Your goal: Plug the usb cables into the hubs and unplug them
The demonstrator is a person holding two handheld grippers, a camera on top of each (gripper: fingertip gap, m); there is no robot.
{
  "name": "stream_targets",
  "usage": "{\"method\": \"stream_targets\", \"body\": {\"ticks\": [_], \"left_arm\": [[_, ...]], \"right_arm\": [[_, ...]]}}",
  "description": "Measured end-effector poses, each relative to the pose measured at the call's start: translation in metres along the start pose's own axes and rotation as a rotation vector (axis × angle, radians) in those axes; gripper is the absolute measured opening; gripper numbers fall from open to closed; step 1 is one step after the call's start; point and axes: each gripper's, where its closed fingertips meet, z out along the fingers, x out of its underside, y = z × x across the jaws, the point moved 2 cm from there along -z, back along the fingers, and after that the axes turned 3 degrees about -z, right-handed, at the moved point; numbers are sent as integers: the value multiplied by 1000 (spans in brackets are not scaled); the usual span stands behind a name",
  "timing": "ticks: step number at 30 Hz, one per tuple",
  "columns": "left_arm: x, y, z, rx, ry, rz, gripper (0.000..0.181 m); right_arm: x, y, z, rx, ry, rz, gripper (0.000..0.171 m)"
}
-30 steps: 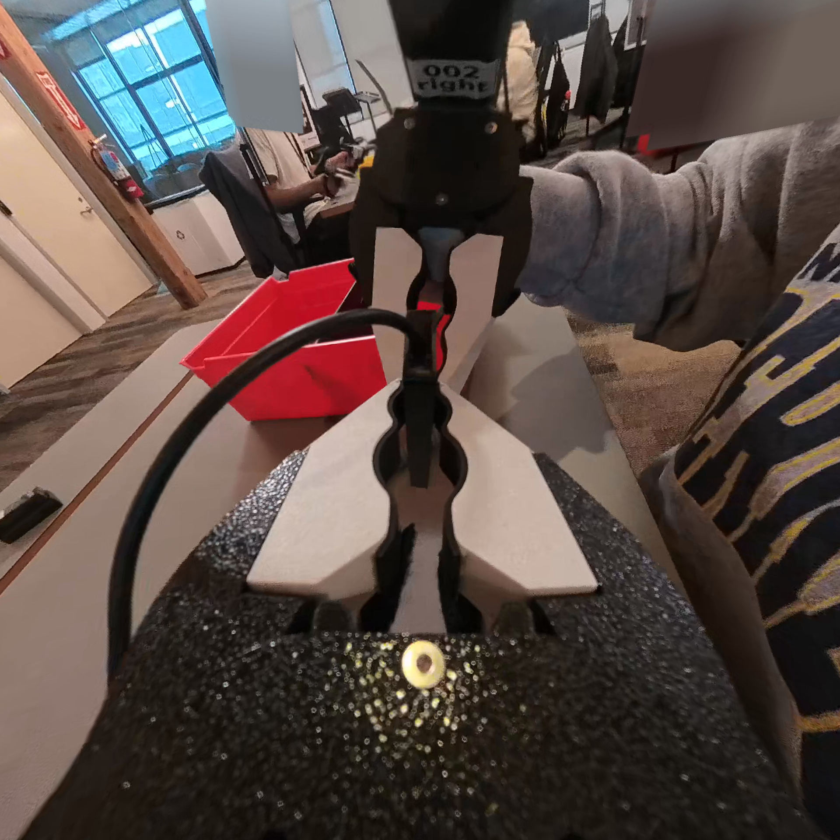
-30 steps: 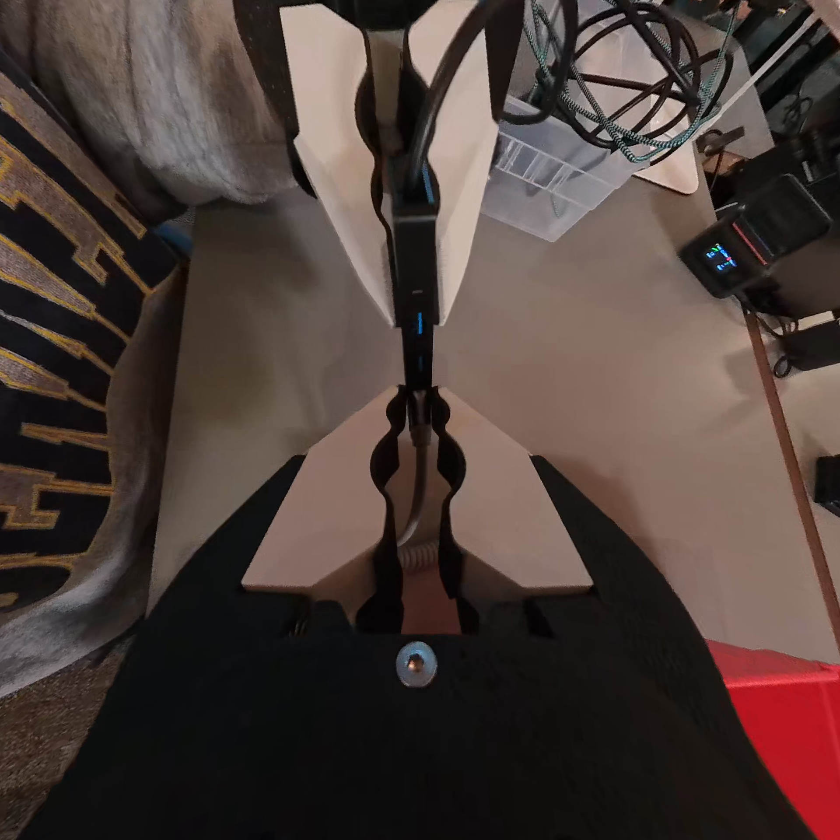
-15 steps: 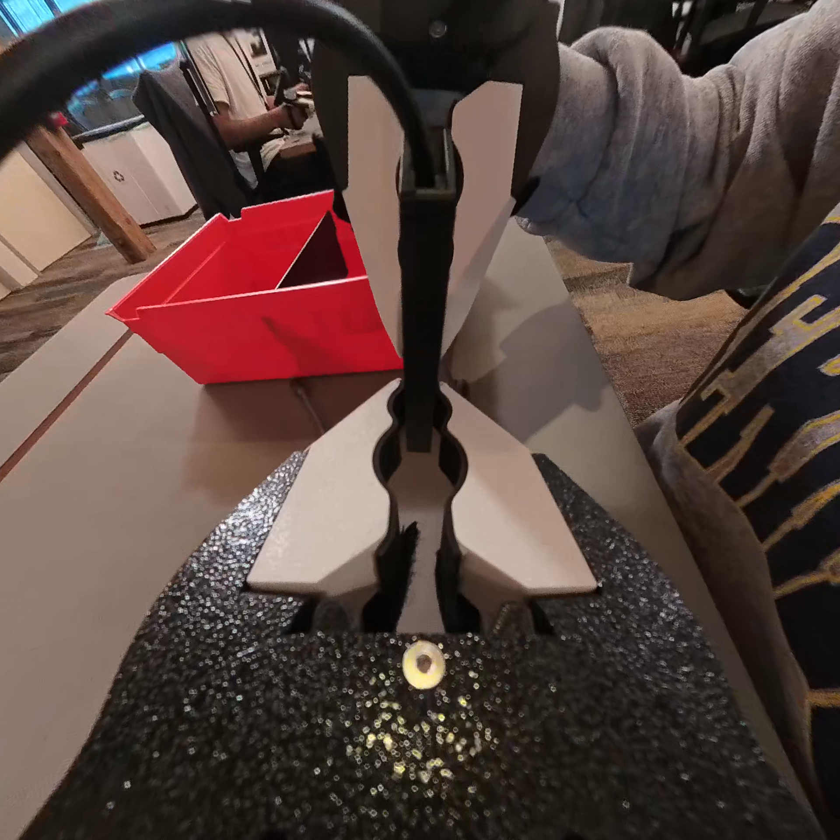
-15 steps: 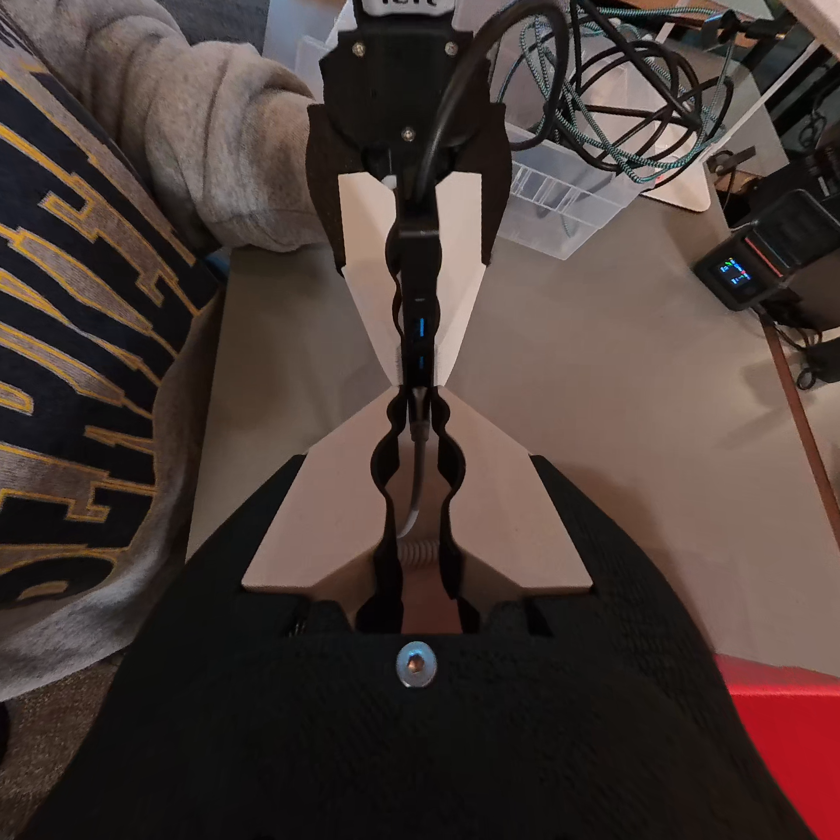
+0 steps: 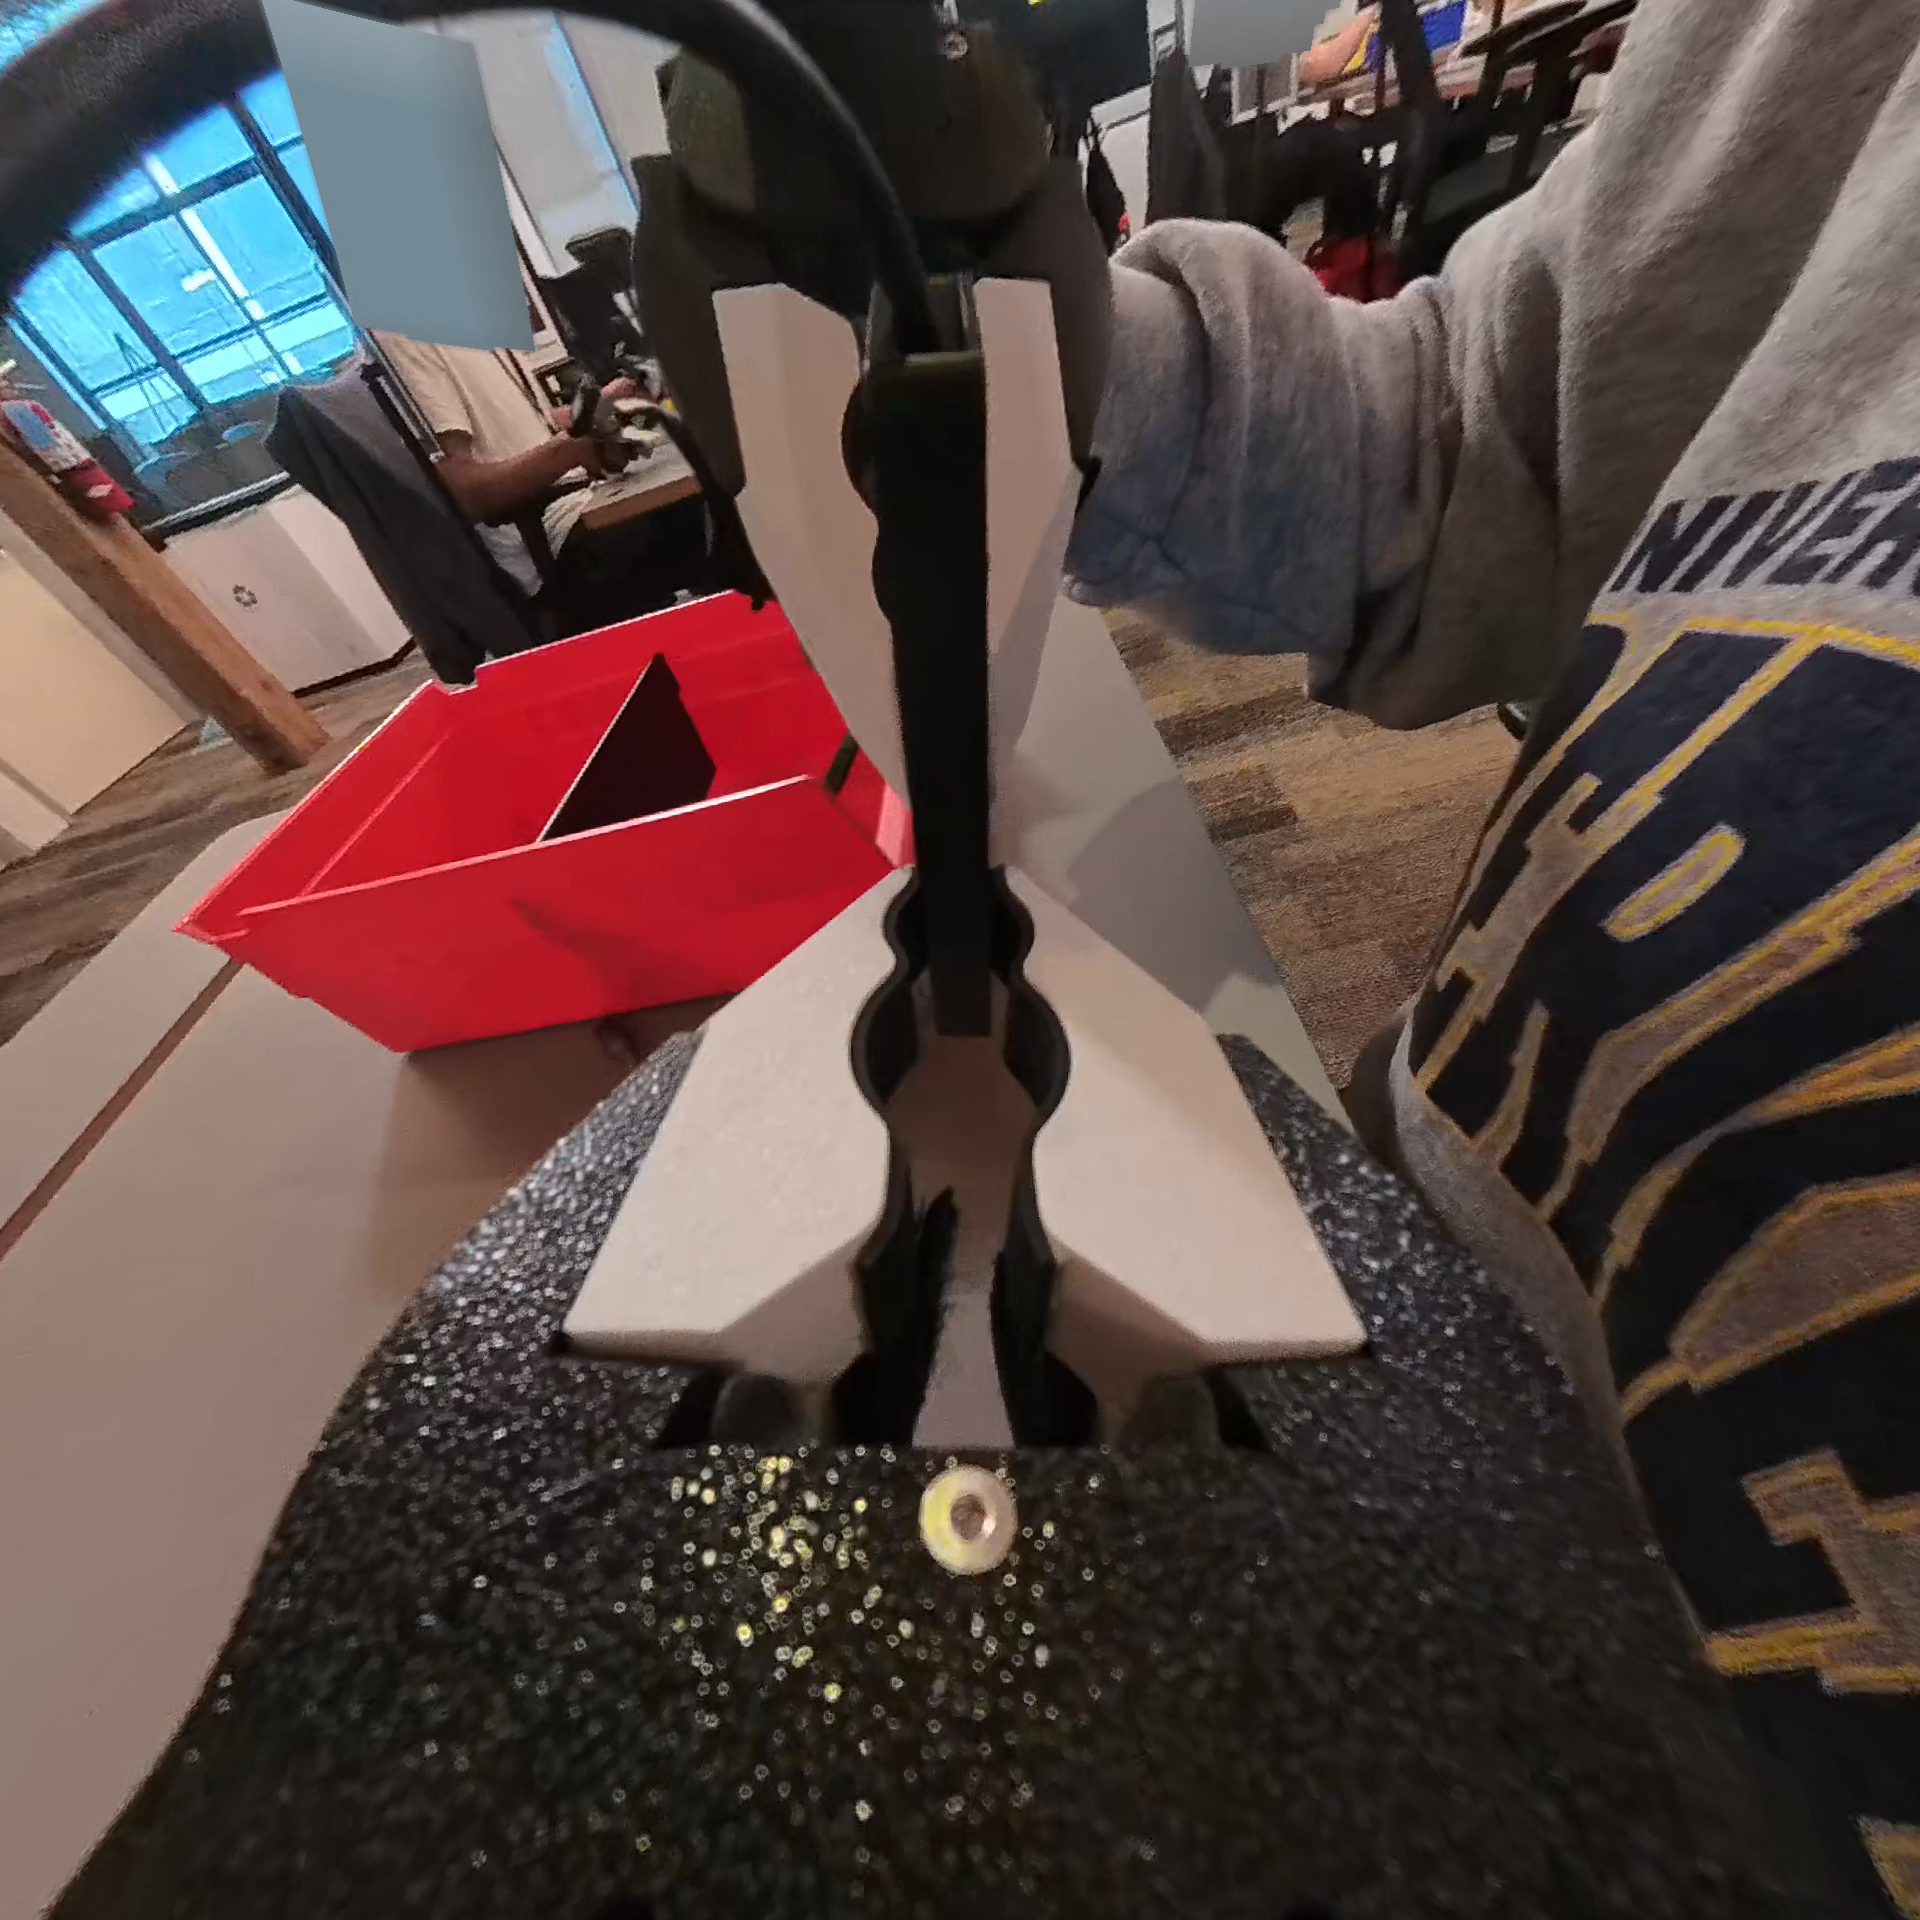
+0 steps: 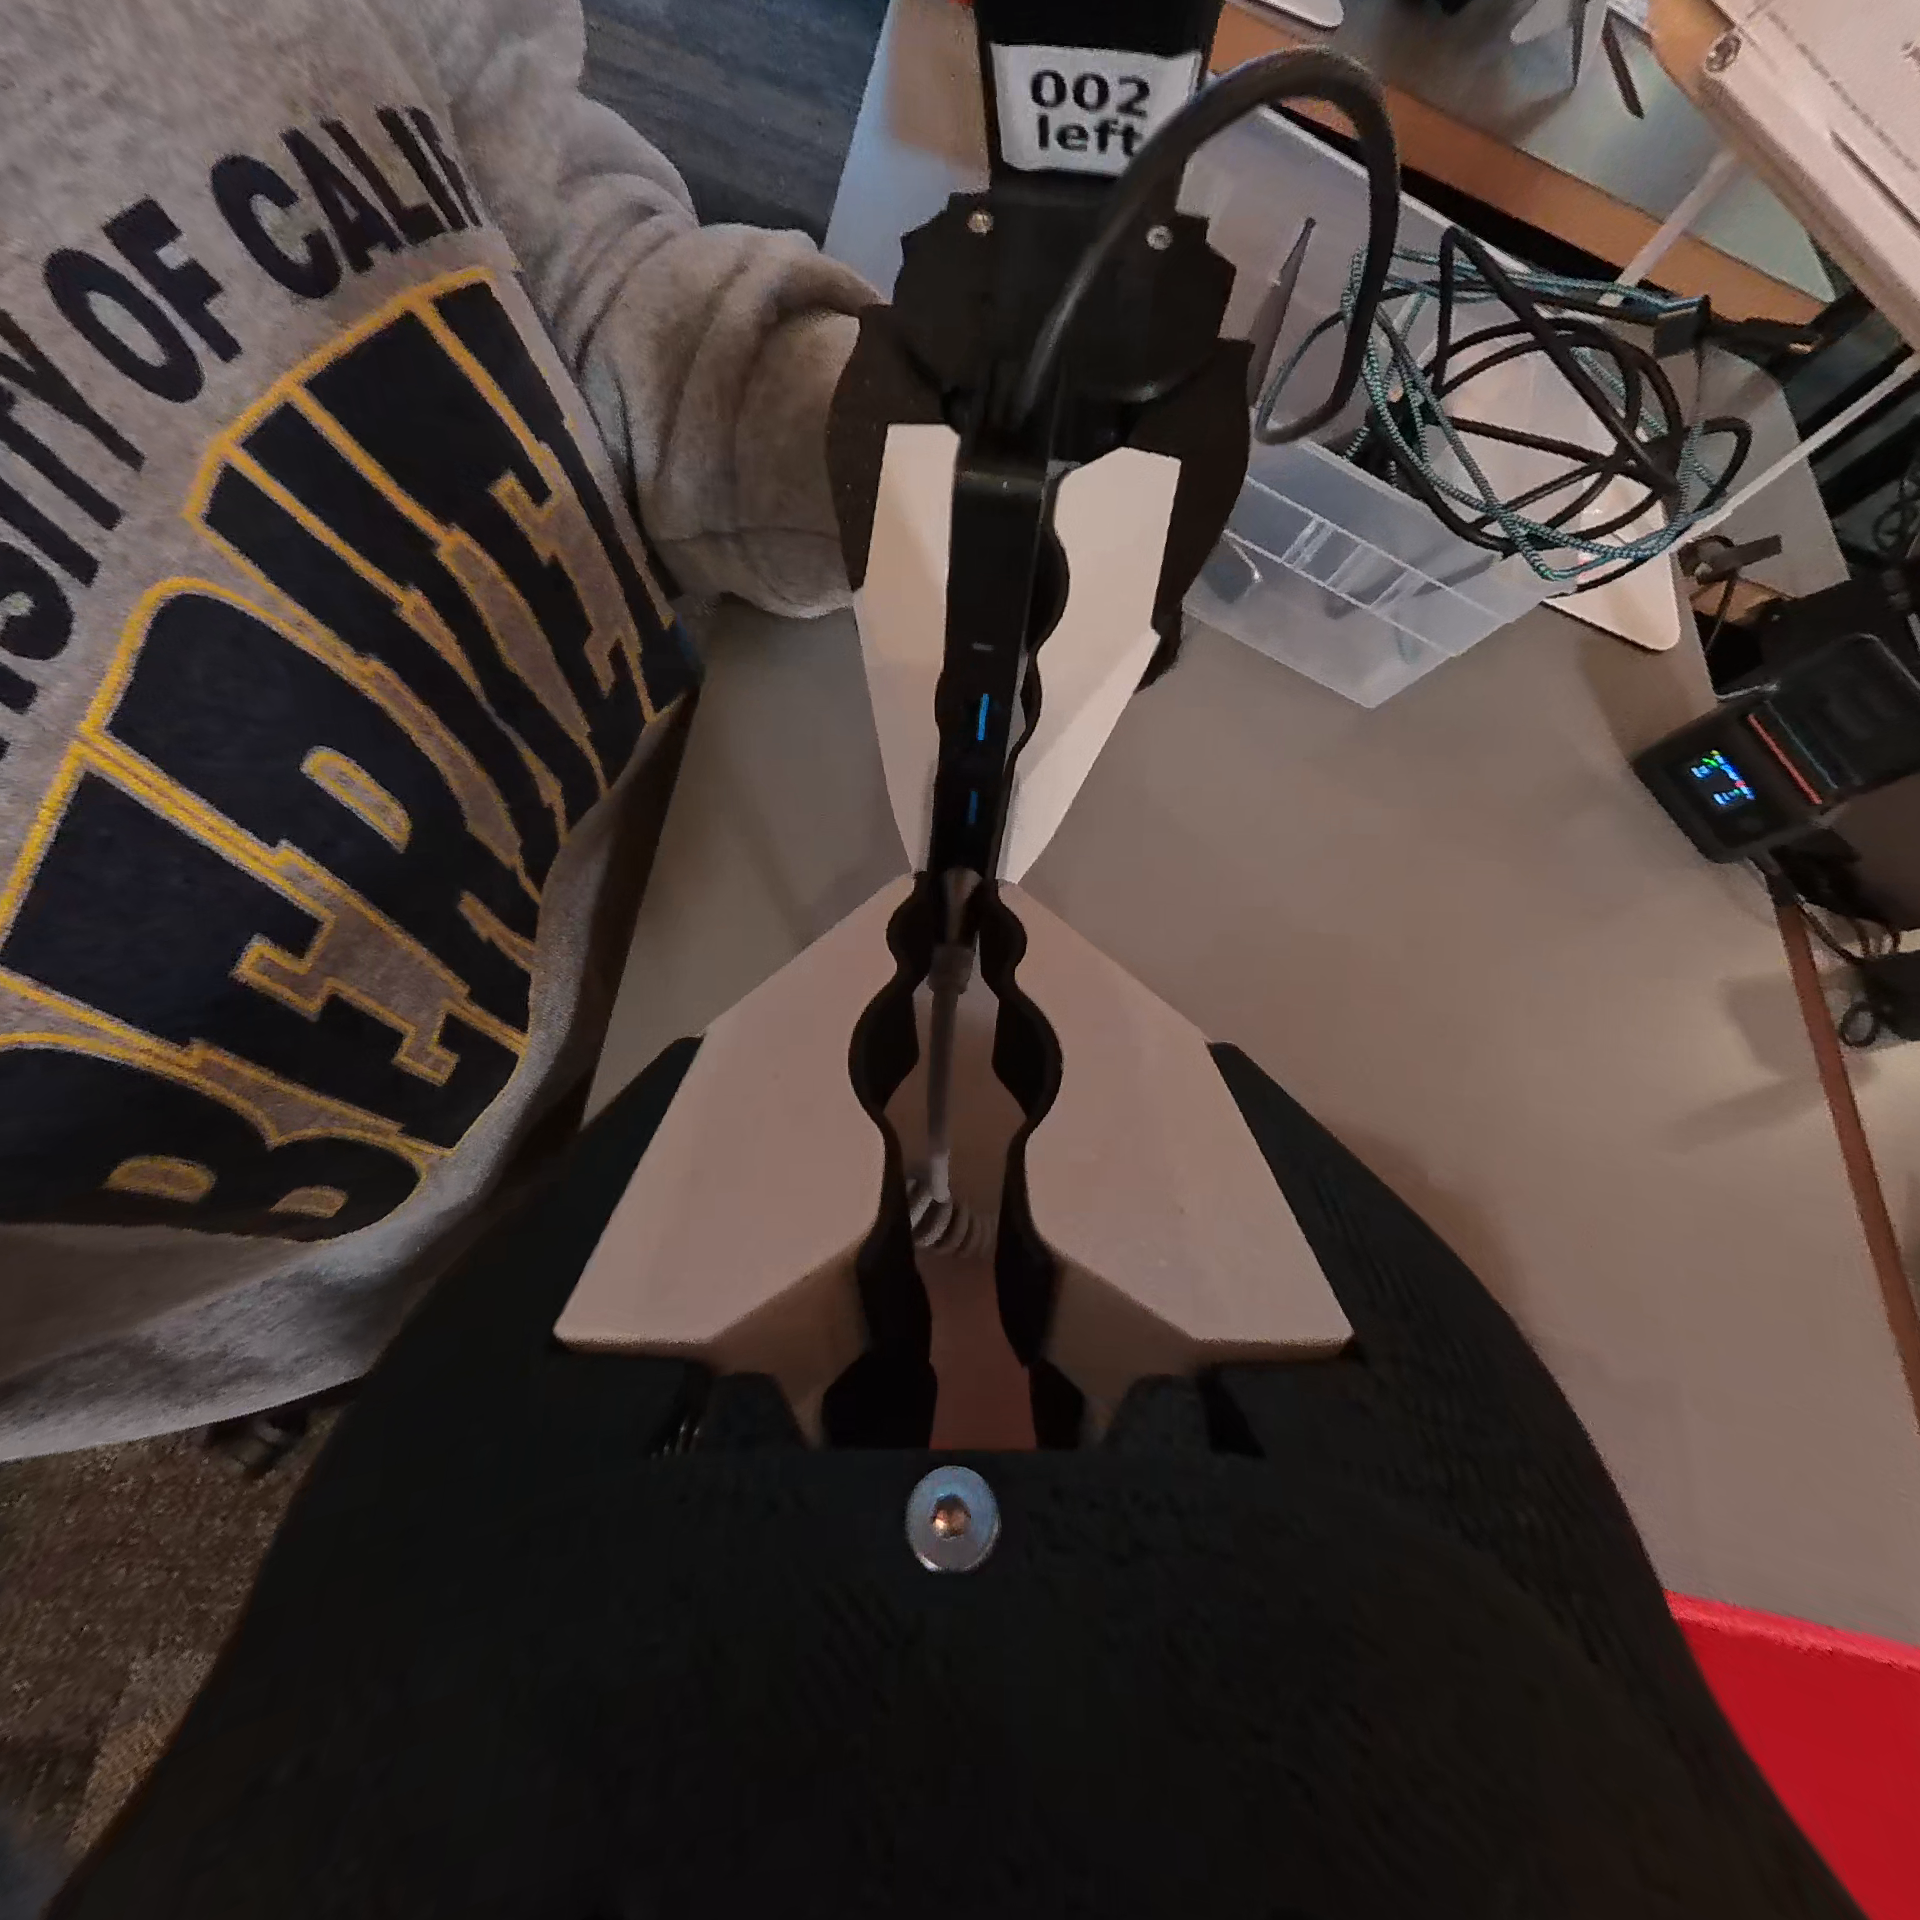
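Open-plan office: desks (image 5: 634, 488), big windows (image 5: 187, 312), carpet (image 5: 1299, 810), seated coworker (image 5: 488, 447).

Hub (image 6: 982, 665) as landmark, held above surface (image 6: 1351, 987). Left hand-held gripper (image 6: 961, 868) clamps hub from far end in right wrist view; right hand-held gripper (image 6: 956, 904) meets hub at near end, cable plug (image 6: 951, 956) between its fingers. Hub cord (image 6: 1247, 125) arcs up behind hub. Clear bin (image 6: 1371, 623) with cables sits right of hub, behind it. Bin with divider (image 5: 561, 852) lies left of hub in left wrist view, on surface.
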Motion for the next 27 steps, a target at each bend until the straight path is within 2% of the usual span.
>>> {"method": "stream_targets", "body": {"ticks": [3,6,7,8,10,12,16,18,20,21,22,27], "left_arm": [[-4,-2,-1,12,-30,-32,9],[-3,4,-2,-46,-27,-28,9],[5,16,-13,-134,0,-24,10],[7,31,-38,-201,-52,-76,8],[-3,44,-82,-216,-237,-240,8],[-2,45,-79,-248,-179,-233,8],[-3,39,-52,-234,-39,-202,8],[-7,41,-52,-230,-31,-233,8],[-11,43,-55,-232,-63,-265,8],[-11,43,-57,-227,-70,-274,8],[-10,44,-58,-237,-64,-276,8],[0,40,-55,-216,-44,-298,8]], "right_arm": [[-2,2,-2,-1,-21,6,7],[2,-2,-4,49,22,-7,6],[15,-10,-16,116,112,-3,6],[24,-17,-36,188,129,19,6],[17,-22,-78,262,-16,142,6],[20,-37,-101,414,-9,156,6],[46,-85,-157,874,279,48,7],[57,-88,-171,922,389,14,6],[88,-87,-176,913,593,50,7],[100,-89,-185,964,693,16,7],[102,-91,-190,996,701,-9,7],[19,-95,-204,1077,194,-1,6]]}}
